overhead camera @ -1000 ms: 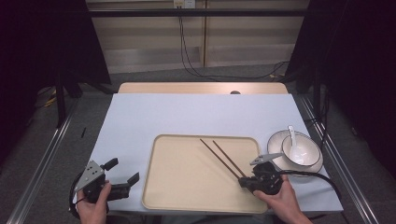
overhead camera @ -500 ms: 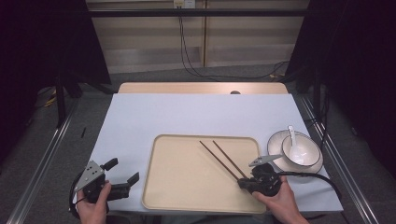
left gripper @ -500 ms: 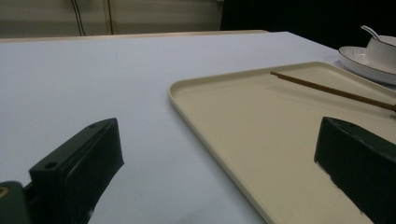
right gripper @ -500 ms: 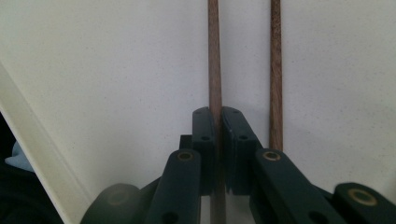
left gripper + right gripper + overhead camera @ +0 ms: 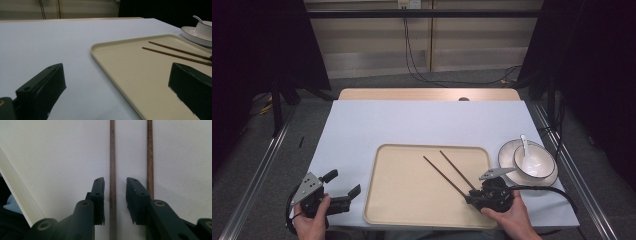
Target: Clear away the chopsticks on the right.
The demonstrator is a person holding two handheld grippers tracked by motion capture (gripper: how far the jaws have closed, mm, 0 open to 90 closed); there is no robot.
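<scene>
Two dark wooden chopsticks (image 5: 444, 172) lie side by side on the beige tray (image 5: 407, 200), running from its middle toward its near right corner. My right gripper (image 5: 470, 196) sits at their near ends. In the right gripper view its jaws (image 5: 115, 182) have just been opening. One chopstick (image 5: 112, 150) lies between the pads with a small gap on each side. The other chopstick (image 5: 150, 150) runs past the outside of the right jaw. My left gripper (image 5: 343, 183) stands open on the white table, left of the tray, with nothing between its jaws (image 5: 117, 75).
A white bowl (image 5: 532, 162) with a white spoon (image 5: 524, 142) stands on a plate just right of the tray. The bowl (image 5: 205, 26) also shows at the right edge of the left gripper view. The tray's raised rim (image 5: 112, 72) lies close to the left gripper. The table's front edge is near both hands.
The far end of the left chopstick has shifted slightly down and left, so the pair lies a little wider apart. Neither hand has moved.
</scene>
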